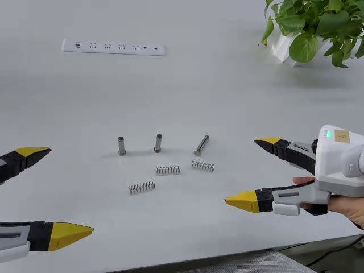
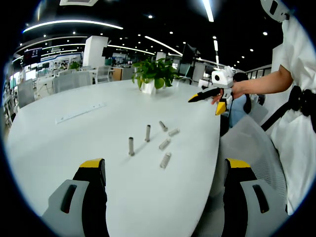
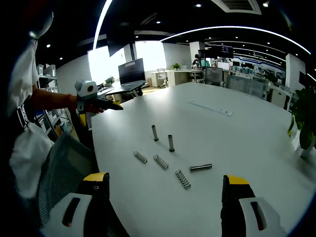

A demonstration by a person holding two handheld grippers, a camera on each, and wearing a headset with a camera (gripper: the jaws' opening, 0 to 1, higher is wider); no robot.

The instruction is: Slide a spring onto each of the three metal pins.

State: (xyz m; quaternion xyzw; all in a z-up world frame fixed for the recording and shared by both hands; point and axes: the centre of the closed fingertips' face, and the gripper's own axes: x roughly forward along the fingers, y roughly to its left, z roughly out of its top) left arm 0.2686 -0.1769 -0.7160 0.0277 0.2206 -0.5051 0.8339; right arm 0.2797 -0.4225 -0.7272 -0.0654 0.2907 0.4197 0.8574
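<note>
Three metal pins stand in a row on the white table: the left pin and the middle pin are upright, and the right pin lies on its side. In front of them lie three loose springs. My left gripper hovers at the left edge, open and empty. My right gripper is open to the right of the springs, holding nothing. In the left gripper view the open jaws frame the pins and springs; the right gripper view shows the pins and springs.
A white power strip lies at the far left of the table. A potted plant stands at the far right corner. The table's front edge runs just below the grippers, with a mesh chair beneath.
</note>
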